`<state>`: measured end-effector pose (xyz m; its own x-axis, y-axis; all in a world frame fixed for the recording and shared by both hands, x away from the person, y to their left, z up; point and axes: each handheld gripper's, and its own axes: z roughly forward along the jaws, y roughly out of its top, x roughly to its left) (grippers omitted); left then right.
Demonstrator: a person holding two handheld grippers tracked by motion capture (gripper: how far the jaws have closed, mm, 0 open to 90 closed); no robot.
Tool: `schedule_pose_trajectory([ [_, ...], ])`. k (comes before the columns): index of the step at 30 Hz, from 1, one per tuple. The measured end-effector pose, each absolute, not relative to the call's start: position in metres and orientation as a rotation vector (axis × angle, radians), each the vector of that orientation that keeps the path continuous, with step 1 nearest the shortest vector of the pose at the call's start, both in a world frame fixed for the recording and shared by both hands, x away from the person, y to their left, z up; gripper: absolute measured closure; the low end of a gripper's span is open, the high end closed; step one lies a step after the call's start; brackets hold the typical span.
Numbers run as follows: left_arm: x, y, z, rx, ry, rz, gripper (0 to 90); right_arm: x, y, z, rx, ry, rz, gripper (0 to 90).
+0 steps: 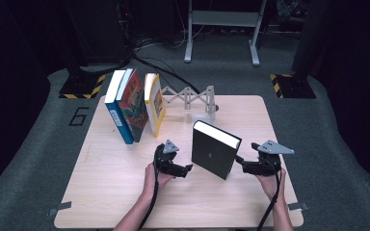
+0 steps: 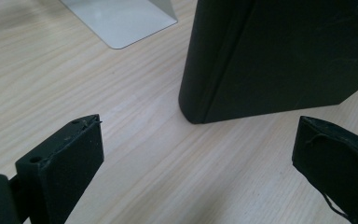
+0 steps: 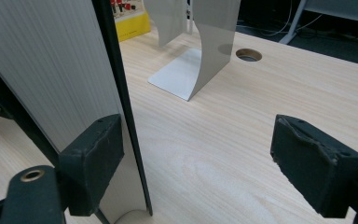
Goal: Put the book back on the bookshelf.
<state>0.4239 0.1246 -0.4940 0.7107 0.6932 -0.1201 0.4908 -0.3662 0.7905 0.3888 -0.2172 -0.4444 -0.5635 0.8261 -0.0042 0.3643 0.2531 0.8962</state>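
Open right tongs (image 3: 196, 163), black book (image 1: 215, 149) beside

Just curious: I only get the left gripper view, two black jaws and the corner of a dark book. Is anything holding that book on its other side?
Observer: No. The right gripper is at the white page edge of the black book, but its jaws are open and not clamping it.
Operator: Are there other books around?
Observer: Yes, three colourful books stand leaning at the far left of the table.
Operator: Anything beside them?
Observer: A grey folding rack, stretched out to their right.
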Motion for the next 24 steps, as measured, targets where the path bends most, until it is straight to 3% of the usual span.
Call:
schedule_pose_trajectory([
  [9, 0.425, 0.109, -0.495, 2.03, 0.868, 0.269, 2.0, 0.385, -0.214, -0.445, 1.052, 2.055, 1.279, 20.8],
  [15, 0.427, 0.1, -0.493, 2.032, 0.827, 0.269, 1.9, 0.381, -0.213, -0.445, 0.981, 2.069, 1.29, 34.6],
  [24, 0.43, 0.084, -0.492, 2.023, 0.777, 0.233, 2.2, 0.381, -0.214, -0.447, 0.98, 2.08, 1.323, 36.6],
])
